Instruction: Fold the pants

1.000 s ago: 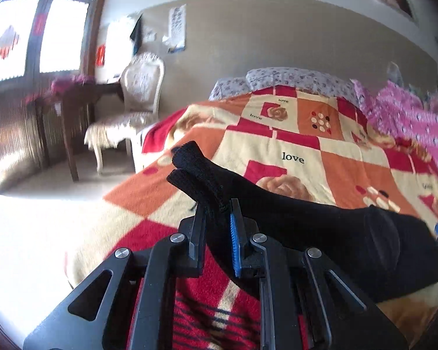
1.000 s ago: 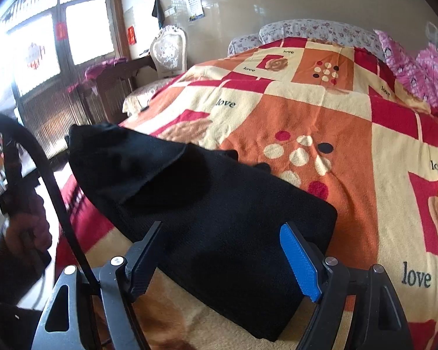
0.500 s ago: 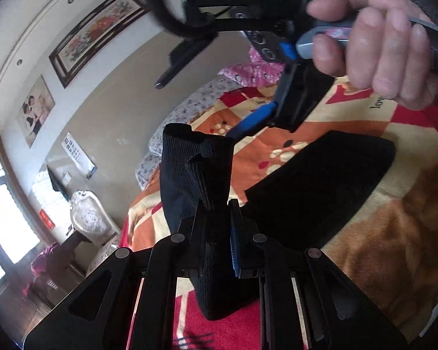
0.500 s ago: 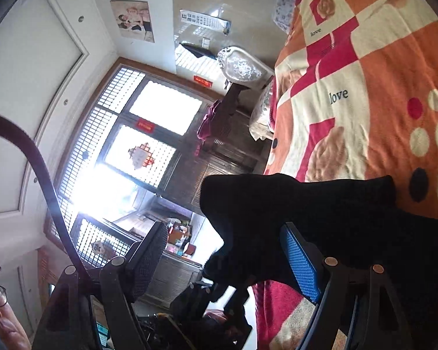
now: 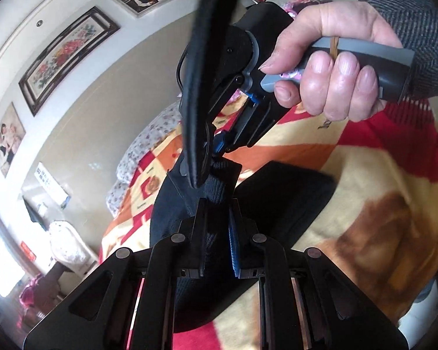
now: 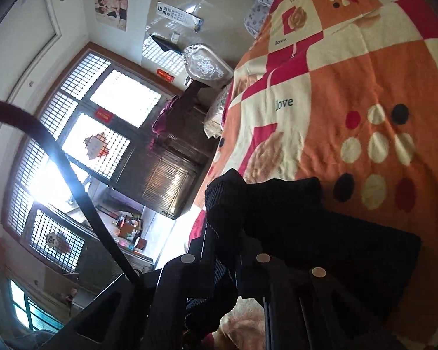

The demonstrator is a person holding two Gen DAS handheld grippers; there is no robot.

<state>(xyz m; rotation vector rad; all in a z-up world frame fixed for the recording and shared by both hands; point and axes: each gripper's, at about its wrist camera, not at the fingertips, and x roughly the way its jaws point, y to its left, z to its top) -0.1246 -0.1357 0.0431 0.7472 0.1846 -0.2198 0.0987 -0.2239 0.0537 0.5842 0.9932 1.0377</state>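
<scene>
Both tools, left (image 5: 217, 218) and right (image 6: 222, 250), pinch the pants' (image 5: 277, 198) cuff edge.

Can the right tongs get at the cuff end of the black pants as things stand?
Probably yes: the right tongs look already shut on the black pants near the cuff, beside the left tongs, with nothing between.

**Tight between the two grippers, open blanket at right**

From your left wrist view, the right gripper (image 5: 219, 143) and the hand (image 5: 330, 67) holding it fill the upper centre and upper right, close above the raised black pants (image 5: 216, 180). A dark cable (image 5: 204, 73) hangs down the middle and blocks the straight path forward. Bare blanket (image 5: 379, 204) lies open at the right of that frame. From your right wrist view, the blanket's upper right is free; another cable (image 6: 73, 186) crosses the left half.
</scene>
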